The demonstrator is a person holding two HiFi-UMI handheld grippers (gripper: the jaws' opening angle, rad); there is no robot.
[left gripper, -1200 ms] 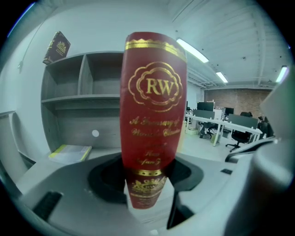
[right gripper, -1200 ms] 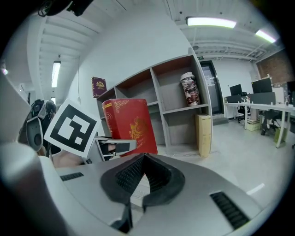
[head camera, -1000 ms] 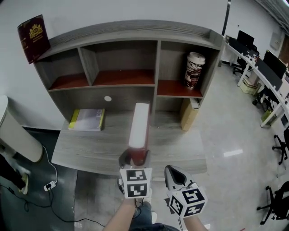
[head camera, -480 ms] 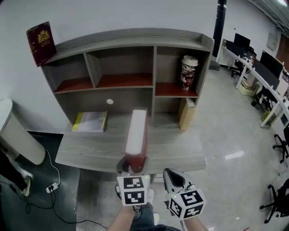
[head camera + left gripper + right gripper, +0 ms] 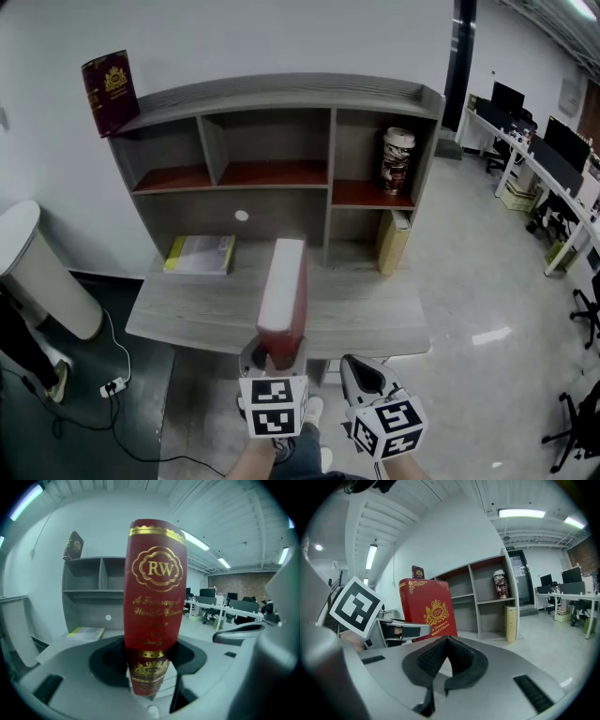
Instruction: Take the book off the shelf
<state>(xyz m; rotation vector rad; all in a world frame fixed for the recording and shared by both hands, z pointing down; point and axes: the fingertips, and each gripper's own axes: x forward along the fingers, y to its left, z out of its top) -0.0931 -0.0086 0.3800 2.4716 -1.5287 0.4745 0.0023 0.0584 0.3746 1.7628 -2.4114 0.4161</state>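
Note:
A red book [image 5: 284,298] with gold print and a white page edge is held out over the grey desk's [image 5: 187,314] front edge, clear of the shelf unit [image 5: 328,94]. My left gripper [image 5: 277,349] is shut on its lower end. In the left gripper view the book's spine [image 5: 154,597] stands upright between the jaws and fills the middle. Just to the right, low and off the desk, my right gripper [image 5: 359,373] is shut with nothing in it. From the right gripper view the book's cover [image 5: 427,613] shows to the left, beyond the right gripper [image 5: 446,641].
A second dark red book [image 5: 110,92] stands on the shelf unit's top left corner. A yellow-green book [image 5: 201,254] lies flat on the desk. A printed cup [image 5: 397,161] sits in the right compartment above a tan box [image 5: 393,242]. A white bin [image 5: 42,272] is at left.
My left gripper has drawn the red book a little further back from the shelf. The head view has shifted, so the shelf sits lower and more to the right. The right gripper keeps its place.

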